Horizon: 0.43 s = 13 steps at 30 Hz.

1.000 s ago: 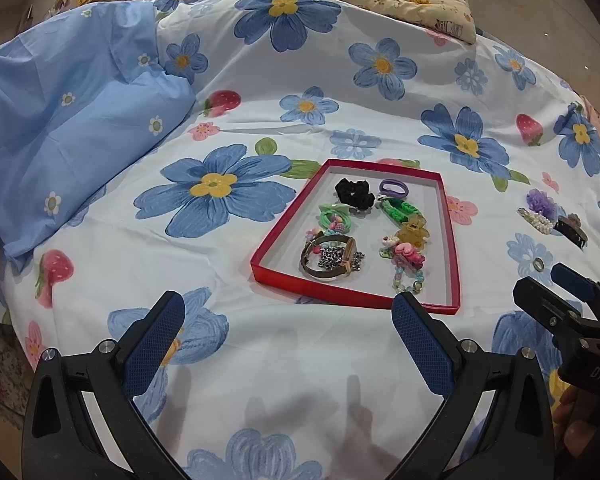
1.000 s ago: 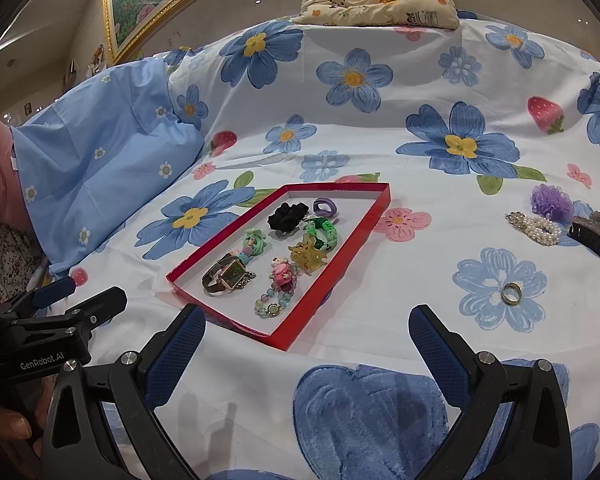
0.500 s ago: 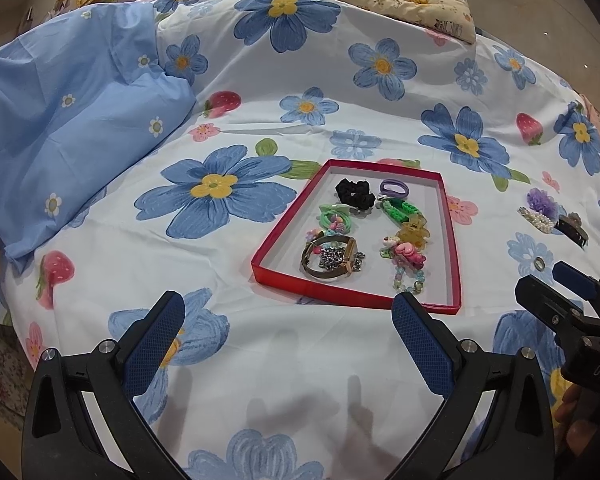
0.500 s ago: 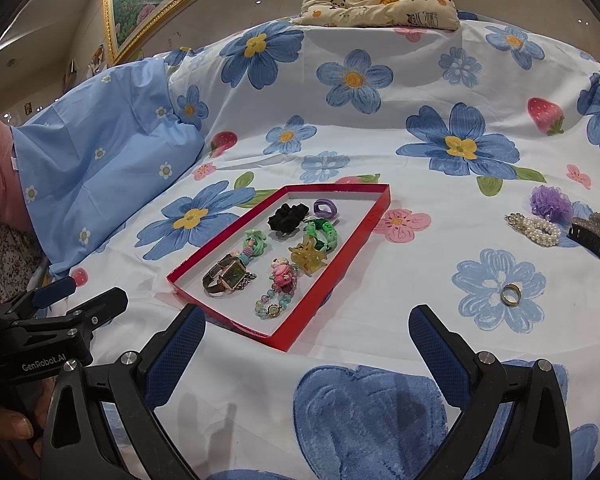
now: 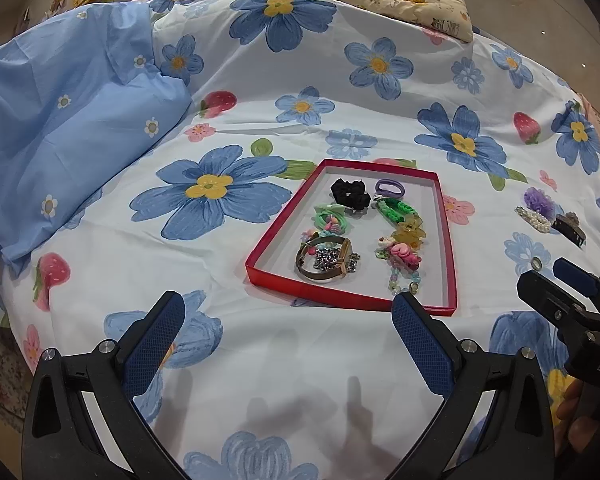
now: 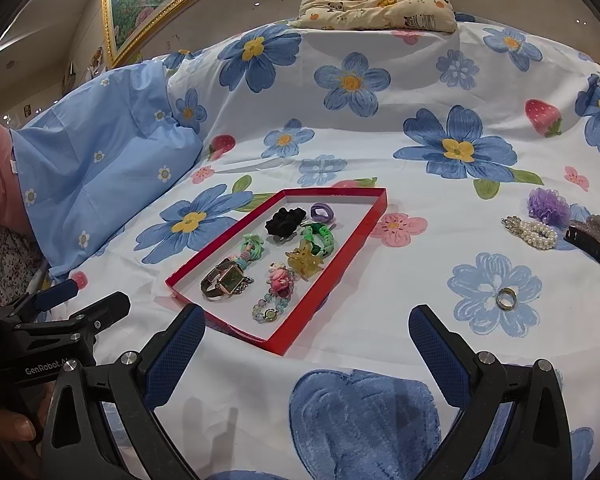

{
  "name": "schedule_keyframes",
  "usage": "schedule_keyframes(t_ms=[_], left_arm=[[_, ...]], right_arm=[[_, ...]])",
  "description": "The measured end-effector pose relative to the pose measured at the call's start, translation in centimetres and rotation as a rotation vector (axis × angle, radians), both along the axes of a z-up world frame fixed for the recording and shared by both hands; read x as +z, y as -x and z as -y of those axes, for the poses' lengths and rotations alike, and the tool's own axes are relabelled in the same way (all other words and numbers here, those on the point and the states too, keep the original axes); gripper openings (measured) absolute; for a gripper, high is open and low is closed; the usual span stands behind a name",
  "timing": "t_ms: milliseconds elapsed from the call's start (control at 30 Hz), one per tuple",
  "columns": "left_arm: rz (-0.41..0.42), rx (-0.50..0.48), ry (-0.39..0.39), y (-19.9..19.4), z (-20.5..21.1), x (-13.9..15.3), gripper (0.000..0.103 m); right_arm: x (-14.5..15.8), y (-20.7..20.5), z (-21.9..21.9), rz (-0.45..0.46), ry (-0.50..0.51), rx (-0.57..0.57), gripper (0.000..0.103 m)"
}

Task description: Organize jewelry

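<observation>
Above the bedsheet [image 5: 300, 360], both grippers' fingers [image 5: 152, 340] [image 6: 436, 356] spread wide, empty

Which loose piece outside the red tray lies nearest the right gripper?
The ring, alone on a pale blue printed flower; the pearl bracelet, dark claw clip and purple scrunchie lie farther back.

A bed covered by a white sheet [image 6: 380, 152] printed with blue flowers and strawberries fills the space ahead of both tools. To the left lies a pale blue pillow [image 5: 68, 128] with small daisies. At the far edge rests a cream cartoon-print cushion [image 6: 380, 4]. Beyond, a beige wall [image 6: 228, 12] carries a gilt-framed picture [image 6: 148, 4], possibly a landscape, with small ceiling lights reflected.
</observation>
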<state>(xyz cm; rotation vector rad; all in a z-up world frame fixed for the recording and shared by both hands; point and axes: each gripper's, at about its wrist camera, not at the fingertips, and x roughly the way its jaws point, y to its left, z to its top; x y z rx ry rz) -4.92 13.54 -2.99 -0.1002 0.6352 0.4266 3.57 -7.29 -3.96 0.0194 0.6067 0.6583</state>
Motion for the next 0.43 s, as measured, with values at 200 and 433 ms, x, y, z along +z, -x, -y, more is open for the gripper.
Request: schedule_keyframes(t_ms=[200,433], left_arm=[[-0.003,-0.004,0.005,-0.08,0.08,0.03,0.103],[-0.01,-0.018,0.011,-0.87,0.14,-0.12,0.103]], right_arm=[[0.04,-0.02,0.02,-0.001,-0.001,0.002,0.103],[0.17,-0.23,0.21,0.0,-0.004,-0.003,0.103]])
